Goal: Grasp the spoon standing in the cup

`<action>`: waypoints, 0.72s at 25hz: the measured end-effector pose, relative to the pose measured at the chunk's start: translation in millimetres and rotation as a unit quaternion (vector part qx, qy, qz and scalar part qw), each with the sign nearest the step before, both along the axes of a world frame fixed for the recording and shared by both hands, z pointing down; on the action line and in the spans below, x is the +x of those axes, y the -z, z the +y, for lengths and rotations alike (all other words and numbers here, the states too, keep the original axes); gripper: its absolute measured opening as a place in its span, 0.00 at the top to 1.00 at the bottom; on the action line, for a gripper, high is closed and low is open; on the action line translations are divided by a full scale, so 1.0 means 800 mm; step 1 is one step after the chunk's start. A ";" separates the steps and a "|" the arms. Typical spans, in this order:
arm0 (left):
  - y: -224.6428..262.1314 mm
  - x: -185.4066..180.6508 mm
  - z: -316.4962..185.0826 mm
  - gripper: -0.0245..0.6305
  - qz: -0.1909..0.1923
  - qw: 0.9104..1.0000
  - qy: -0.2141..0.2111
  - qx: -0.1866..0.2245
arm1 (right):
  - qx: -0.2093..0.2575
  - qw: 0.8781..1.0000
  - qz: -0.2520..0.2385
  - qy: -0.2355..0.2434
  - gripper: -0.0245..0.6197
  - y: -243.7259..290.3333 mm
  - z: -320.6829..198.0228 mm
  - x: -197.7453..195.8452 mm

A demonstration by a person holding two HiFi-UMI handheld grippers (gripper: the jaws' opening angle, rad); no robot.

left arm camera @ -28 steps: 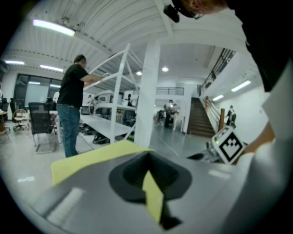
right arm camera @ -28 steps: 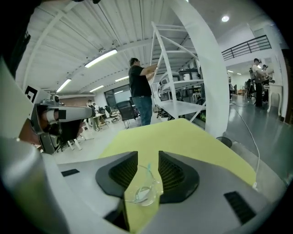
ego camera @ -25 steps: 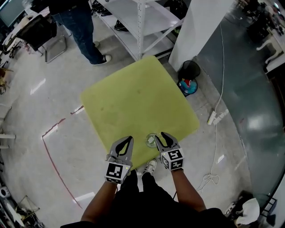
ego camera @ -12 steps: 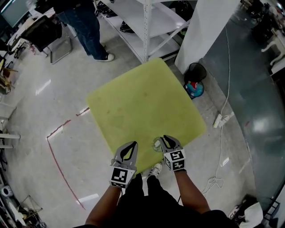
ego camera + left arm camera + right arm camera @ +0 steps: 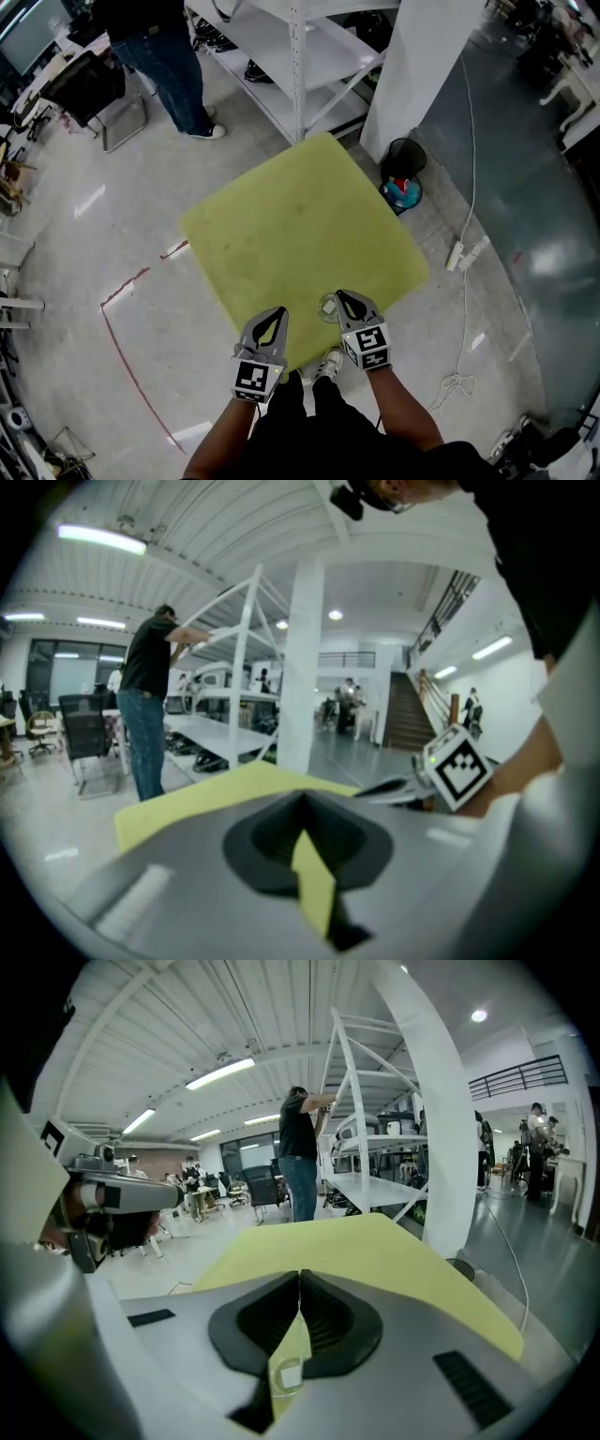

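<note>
Cup (image 5: 326,306) by right gripper (image 5: 339,296) in head view, right gripper view shows jaws just closed tip-to-tip, left gripper (image 5: 279,312) clenched.

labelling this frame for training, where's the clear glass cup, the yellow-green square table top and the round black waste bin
clear glass cup (image 5: 327,306): head view, its open top
yellow-green square table top (image 5: 291,225): head view, bare middle
round black waste bin (image 5: 403,155): head view, black upper part

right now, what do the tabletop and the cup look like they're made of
Tabletop: matte yellow-green, perhaps laminate or painted board; flat, no glare, faint smudges.
Cup: clear glass or plastic, can't tell which; the tabletop's colour shows through it.
</note>
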State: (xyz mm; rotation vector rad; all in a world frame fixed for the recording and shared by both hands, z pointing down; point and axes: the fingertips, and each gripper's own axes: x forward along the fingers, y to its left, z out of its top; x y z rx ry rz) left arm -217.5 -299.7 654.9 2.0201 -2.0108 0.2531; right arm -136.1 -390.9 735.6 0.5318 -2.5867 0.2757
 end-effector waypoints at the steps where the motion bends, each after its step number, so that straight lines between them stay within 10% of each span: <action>1: 0.002 0.000 0.000 0.95 0.000 1.000 0.000 0.001 | 0.005 1.000 -0.007 0.003 0.94 0.011 0.001 -0.002; 18: 0.102 0.033 -0.023 0.95 -0.010 0.997 -0.021 0.074 | 0.111 0.984 -0.142 -0.018 0.94 0.240 -0.013 0.014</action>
